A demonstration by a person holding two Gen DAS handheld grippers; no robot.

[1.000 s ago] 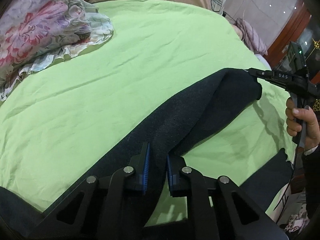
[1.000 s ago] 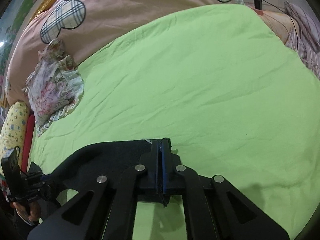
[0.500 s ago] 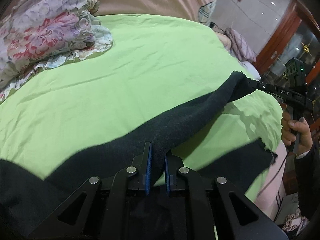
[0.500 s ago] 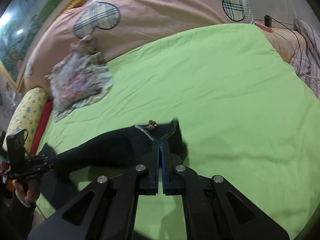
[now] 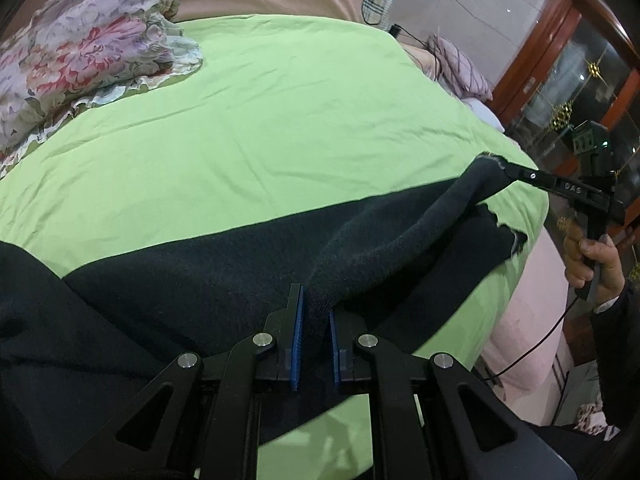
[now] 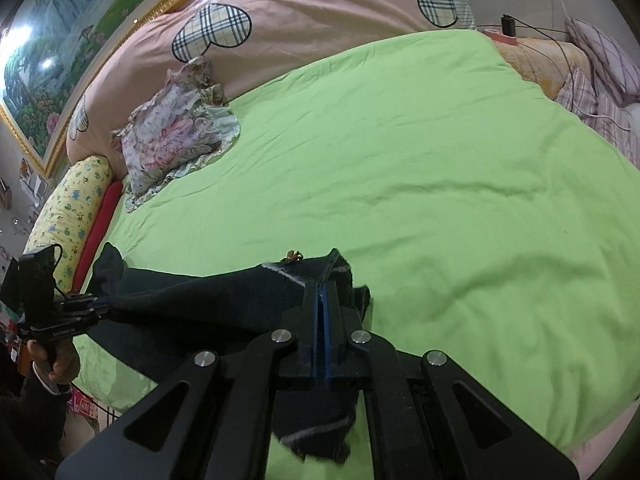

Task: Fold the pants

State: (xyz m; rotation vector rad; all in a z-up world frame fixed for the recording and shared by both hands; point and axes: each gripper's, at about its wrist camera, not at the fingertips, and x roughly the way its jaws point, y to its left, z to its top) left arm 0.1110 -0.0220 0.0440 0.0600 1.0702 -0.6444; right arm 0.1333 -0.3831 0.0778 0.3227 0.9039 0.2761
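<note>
A bed under a green sheet (image 5: 280,120) fills both views, with a floral pillow (image 5: 80,52) at its far side against a pink quilt (image 6: 320,4). The dark pants (image 5: 224,264) stretch along the sheet's near edge, partly lifted off it. The left gripper (image 5: 315,320) has its fingers clamped on a thick fold of the pants, and the right gripper (image 6: 322,292), away along the near edge, has its fingers pressed together on the other end.
</note>
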